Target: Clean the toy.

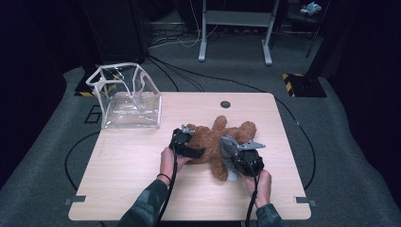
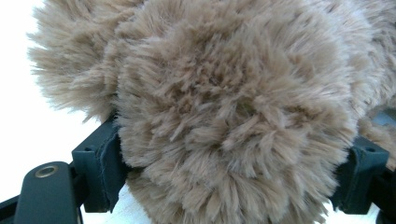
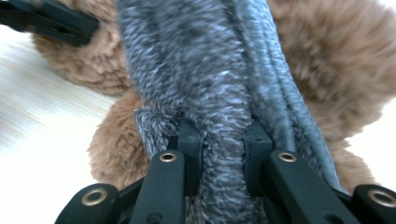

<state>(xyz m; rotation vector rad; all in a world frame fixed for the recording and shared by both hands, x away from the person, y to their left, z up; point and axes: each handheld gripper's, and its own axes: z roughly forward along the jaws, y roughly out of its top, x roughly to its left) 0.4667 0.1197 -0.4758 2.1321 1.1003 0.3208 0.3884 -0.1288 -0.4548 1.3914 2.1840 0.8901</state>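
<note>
We hold the fluffy brown plush teddy bear (image 1: 222, 142) in the wide-spread left gripper (image 2: 229, 172) while the right gripper (image 3: 223, 163) pinches its grey furry garment (image 3: 205, 84); tugging may topple the bear.

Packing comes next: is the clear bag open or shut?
Open: the clear bag stands upright at the table's far left corner, white-trimmed mouth gaping.

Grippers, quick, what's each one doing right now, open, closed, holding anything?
Left gripper: closed wide on a round plush part of the brown teddy bear.
Right gripper: closed tight on a fold of grey furry fabric lying over the bear.
</note>
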